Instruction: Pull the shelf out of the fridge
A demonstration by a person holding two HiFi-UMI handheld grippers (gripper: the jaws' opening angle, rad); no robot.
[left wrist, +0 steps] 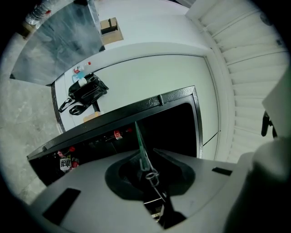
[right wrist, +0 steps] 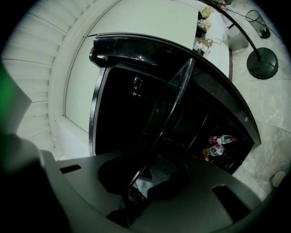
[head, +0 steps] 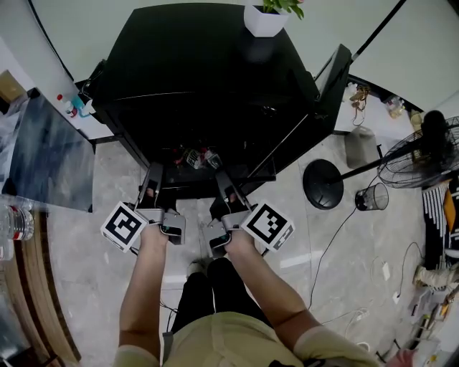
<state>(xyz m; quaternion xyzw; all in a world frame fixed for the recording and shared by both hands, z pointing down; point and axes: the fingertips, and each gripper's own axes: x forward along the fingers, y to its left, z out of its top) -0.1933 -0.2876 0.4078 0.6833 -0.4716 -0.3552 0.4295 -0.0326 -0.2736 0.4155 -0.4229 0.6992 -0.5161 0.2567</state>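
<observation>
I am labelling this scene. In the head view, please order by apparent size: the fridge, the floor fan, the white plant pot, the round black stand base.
1. fridge, largest.
2. floor fan, cut by the picture's edge.
3. round black stand base and white plant pot: unranked; the pot is nearer the camera and cut off.

fridge interior: mostly dark | bottle labels: too small | plant pot: cut by top edge

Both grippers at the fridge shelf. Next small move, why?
Probably draw both straight back together: left gripper and right gripper each have fingers closed on the glass shelf, which isn't out of the open fridge yet.
</observation>
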